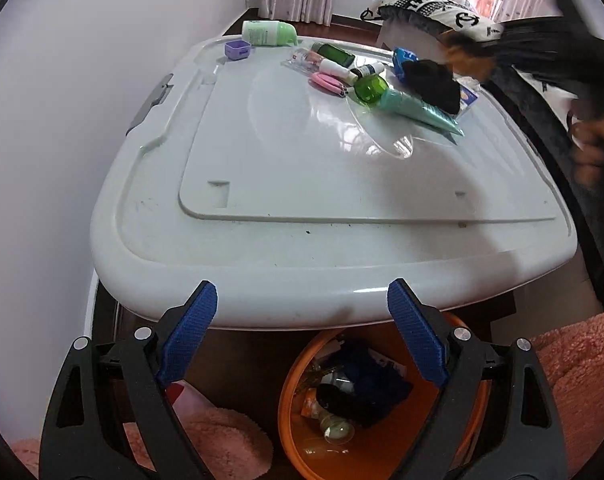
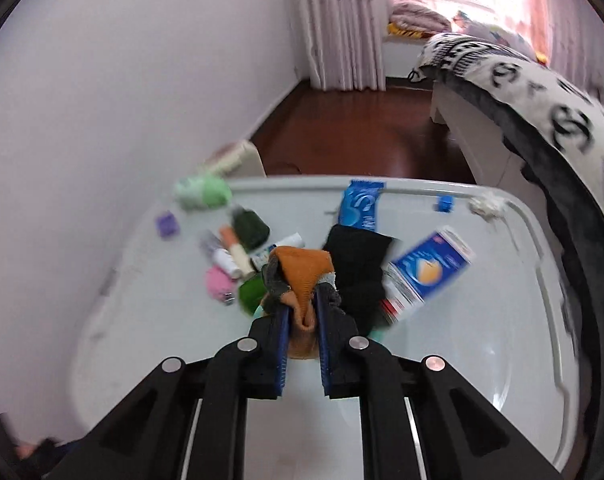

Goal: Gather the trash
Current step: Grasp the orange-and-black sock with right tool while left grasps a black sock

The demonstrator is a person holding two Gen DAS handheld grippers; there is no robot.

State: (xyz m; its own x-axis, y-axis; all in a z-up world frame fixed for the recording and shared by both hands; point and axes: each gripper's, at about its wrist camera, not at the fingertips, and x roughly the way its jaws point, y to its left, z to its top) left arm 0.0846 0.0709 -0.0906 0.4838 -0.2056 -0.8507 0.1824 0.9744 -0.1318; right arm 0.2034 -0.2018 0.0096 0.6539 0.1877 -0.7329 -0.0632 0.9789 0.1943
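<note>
My right gripper is shut on an orange and grey sock and holds it above the white bin lid. In the left wrist view the sock shows blurred at the far right. A black sock lies beside a blue carton and a blue wrapper. Small bottles, a green bottle and a teal tube lie on the lid. My left gripper is open and empty at the lid's near edge, above an orange trash bin holding discarded items.
A green and white bottle and a purple box sit at the lid's far left. A clear plastic piece lies mid-lid. Pink fluffy fabric flanks the trash bin. A bed with a patterned blanket stands at the right, a wall at the left.
</note>
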